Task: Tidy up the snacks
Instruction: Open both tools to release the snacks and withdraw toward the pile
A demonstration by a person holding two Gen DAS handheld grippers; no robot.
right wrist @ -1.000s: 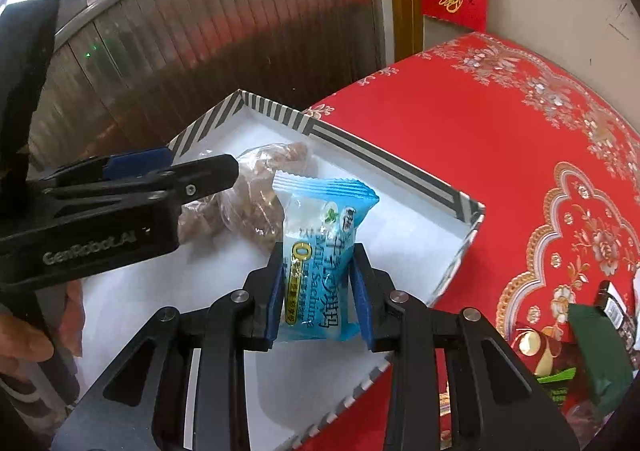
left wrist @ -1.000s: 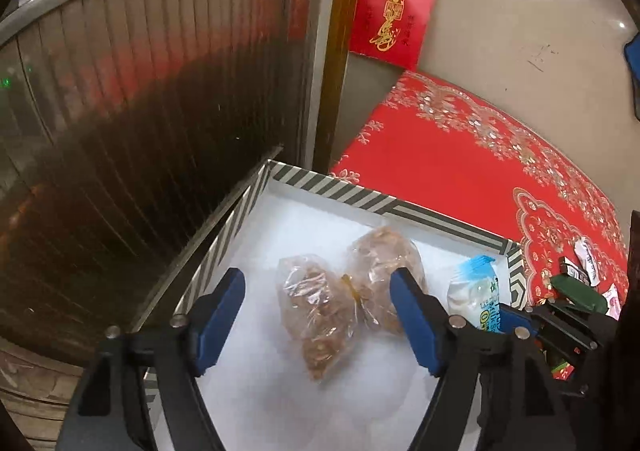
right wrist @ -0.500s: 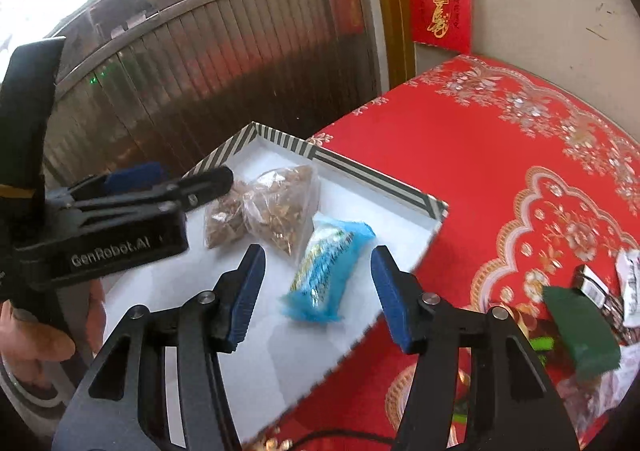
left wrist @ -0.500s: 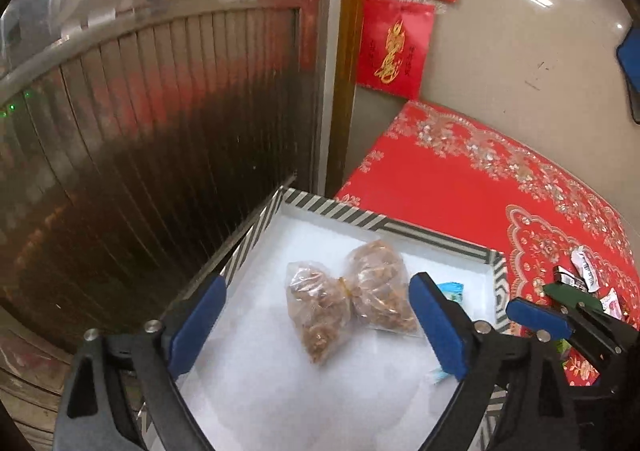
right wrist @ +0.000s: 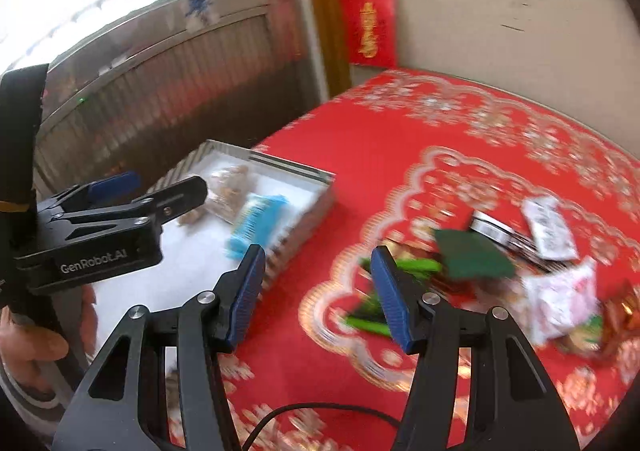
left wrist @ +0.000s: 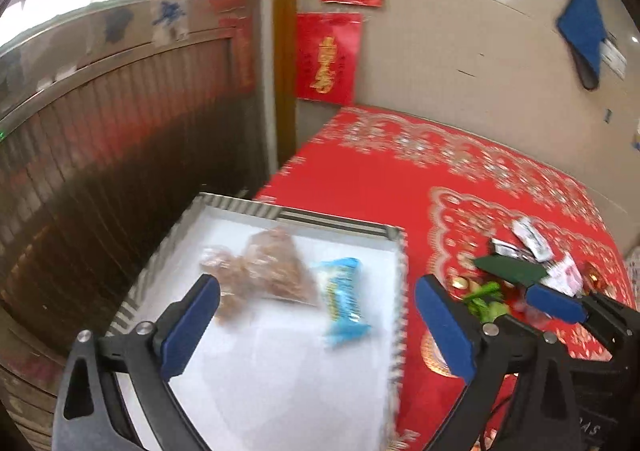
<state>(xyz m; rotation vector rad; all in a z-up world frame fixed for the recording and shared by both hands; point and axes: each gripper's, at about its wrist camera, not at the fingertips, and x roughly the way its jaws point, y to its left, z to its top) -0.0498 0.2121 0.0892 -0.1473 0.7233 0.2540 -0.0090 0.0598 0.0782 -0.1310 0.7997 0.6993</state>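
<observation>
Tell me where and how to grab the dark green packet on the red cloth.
Judging by its pose, take the dark green packet across its short width near the middle, coming from above. It lies flat on the snack pile, upper face clear; its long edges look free. Motion blur hides finer detail.

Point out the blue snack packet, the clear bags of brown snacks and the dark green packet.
Blue snack packet (left wrist: 342, 297): left wrist view, middle of the wrapper.
Clear bags of brown snacks (left wrist: 266, 273): left wrist view, middle of the larger bag.
Dark green packet (right wrist: 472, 254): right wrist view, centre of its flat face.
</observation>
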